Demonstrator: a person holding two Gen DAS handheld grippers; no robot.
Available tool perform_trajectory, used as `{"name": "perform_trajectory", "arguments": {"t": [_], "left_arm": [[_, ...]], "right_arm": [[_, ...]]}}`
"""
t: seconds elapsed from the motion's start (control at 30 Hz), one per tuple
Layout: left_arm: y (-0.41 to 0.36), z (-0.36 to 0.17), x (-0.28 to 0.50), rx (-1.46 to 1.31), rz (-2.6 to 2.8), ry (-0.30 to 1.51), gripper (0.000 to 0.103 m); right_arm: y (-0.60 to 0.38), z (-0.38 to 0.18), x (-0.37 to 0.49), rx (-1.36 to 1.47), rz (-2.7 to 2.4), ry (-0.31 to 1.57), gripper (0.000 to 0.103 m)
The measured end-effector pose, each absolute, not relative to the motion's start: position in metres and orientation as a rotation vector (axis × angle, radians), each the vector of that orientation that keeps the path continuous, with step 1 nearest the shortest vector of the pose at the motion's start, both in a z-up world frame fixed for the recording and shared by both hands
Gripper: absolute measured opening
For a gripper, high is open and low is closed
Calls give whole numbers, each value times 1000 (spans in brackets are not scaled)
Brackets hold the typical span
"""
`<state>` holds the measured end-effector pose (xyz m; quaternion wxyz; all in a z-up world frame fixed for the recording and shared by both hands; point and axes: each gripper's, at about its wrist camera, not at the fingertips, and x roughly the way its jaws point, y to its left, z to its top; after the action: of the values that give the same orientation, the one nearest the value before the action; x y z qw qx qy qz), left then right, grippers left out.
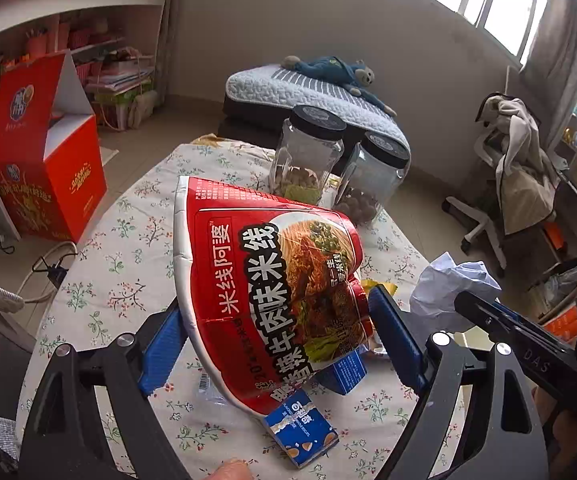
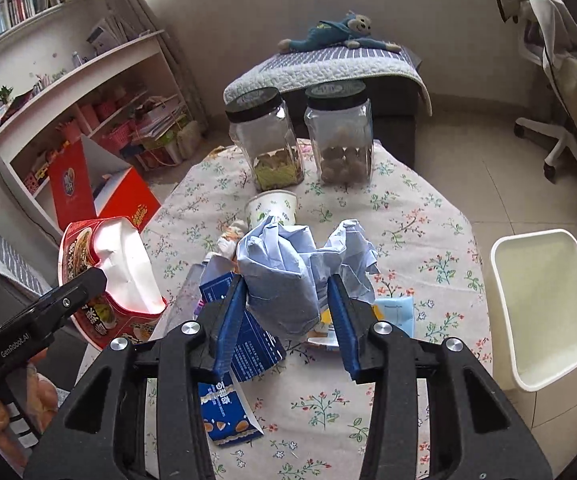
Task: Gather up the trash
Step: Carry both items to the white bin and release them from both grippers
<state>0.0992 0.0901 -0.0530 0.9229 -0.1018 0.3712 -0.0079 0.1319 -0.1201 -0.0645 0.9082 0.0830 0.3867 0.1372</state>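
My left gripper (image 1: 276, 312) is shut on a crushed red noodle bowl (image 1: 264, 280) and holds it above the floral table; the bowl also shows at the left of the right wrist view (image 2: 104, 276). My right gripper (image 2: 288, 292) is shut on a crumpled pale blue paper wad (image 2: 284, 276), held above the table; the wad also shows at the right of the left wrist view (image 1: 448, 292). Torn blue snack boxes (image 2: 244, 344) lie beneath. A white paper cup (image 2: 272, 208) stands behind the wad. A white trash bin (image 2: 544, 308) stands on the floor to the right.
Two clear jars with black lids (image 2: 264, 136) (image 2: 340, 132) stand at the table's far end (image 2: 428, 216). A red carton (image 1: 44, 152) sits on the floor at the left, a bookshelf behind it. A desk chair (image 2: 560, 80) with clothes stands at the right.
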Motion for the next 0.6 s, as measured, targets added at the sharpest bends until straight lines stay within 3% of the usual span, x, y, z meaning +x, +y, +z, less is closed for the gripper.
{"name": "perform_trajectory", "arguments": {"t": [0.27,0.6], "left_arm": [[61,-26,89,-112,24,582,84],[21,-17,91,-55,-12,530,84]], "right_arm": [[-135,-34,121,91,186,586,40],[-198,-24,122,93,7,507,40]]}}
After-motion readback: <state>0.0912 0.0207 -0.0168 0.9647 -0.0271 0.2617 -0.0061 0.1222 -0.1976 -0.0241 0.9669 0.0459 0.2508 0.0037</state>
